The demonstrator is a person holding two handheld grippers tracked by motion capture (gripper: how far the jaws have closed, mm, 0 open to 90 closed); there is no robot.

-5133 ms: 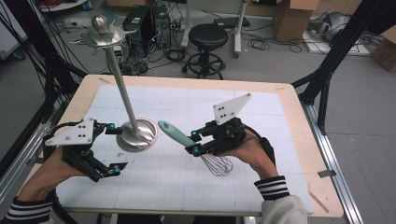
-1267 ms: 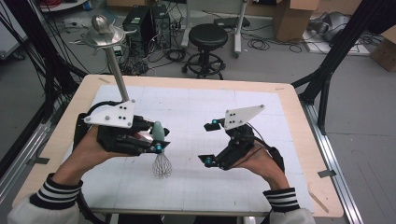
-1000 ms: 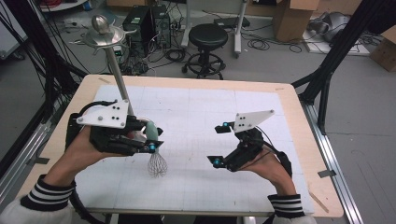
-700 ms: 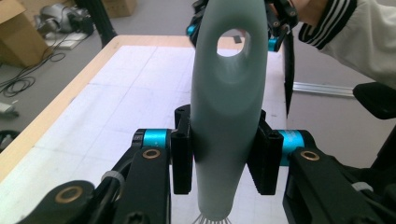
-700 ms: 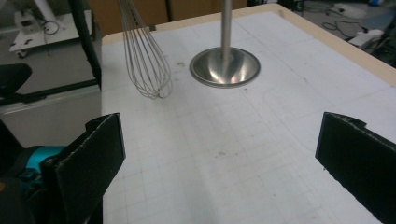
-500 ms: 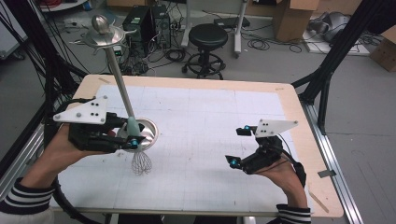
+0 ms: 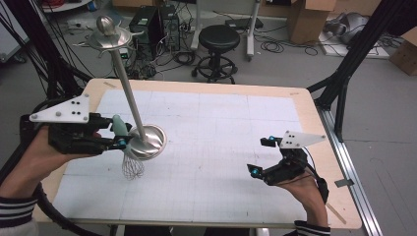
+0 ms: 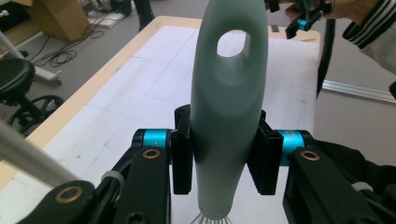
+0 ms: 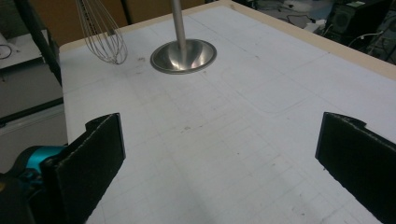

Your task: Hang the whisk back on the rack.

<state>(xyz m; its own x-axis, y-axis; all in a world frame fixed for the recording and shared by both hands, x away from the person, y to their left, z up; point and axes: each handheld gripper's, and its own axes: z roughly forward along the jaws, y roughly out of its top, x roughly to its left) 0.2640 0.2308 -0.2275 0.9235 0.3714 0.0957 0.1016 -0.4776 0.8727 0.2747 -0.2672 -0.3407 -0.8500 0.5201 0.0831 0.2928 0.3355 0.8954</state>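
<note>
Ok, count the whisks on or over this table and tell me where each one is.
1. The whisk hangs wires-down at the table's left side, its pale green handle clamped in the left gripper, right beside the metal stand's round base. Nothing large enough to hide another.

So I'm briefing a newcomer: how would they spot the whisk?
Find the metal stand at the table's left side. Beside its round base, the left tool grips the whisk: mint-green handle, wire loops hanging down.
</note>
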